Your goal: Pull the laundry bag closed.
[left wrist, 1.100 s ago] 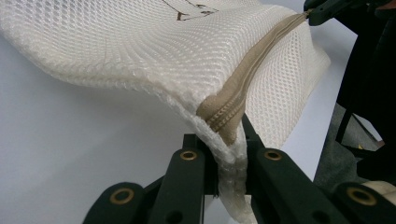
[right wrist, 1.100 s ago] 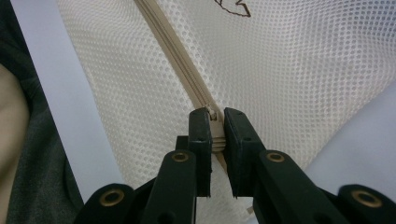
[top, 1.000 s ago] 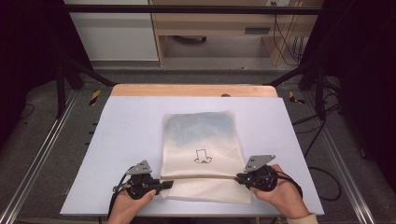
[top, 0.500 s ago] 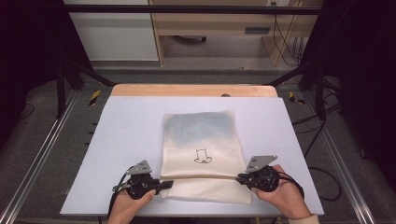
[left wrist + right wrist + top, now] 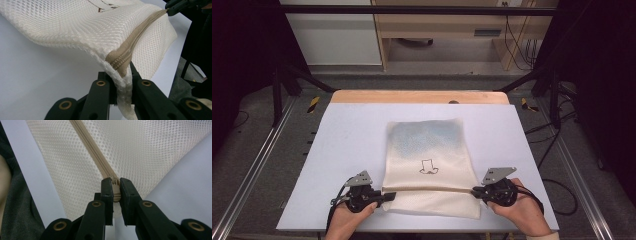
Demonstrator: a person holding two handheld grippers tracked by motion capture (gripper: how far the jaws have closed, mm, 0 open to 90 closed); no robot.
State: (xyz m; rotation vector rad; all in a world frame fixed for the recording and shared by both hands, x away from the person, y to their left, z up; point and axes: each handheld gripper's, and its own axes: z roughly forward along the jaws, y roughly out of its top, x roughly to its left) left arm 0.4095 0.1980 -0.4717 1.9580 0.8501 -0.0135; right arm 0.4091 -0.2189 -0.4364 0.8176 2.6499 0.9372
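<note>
High view: a cream mesh bag lies flat near the middle of a pale table, its far part tinted blue-grey and a small black outline drawing printed near its centre. A tan zipper runs across the bag close to its near edge. The left gripper meets the zipper's left end and the right gripper its right end; a hand holds each from the bottom of the frame, and a grey plate sits on top of the right one. A wooden strip borders the table's far edge.

Left gripper view: the jaws of the left gripper are clamped on the bag's corner, where the tan zipper ends in a folded seam. The mesh rises off the table here and sags away toward the far side, where the other gripper grips the zipper's opposite end.

Right gripper view: the jaws of the right gripper are narrow, pinching the zipper's end piece. The zipper runs diagonally away up the frame across the mesh, with the table on either side.
</note>
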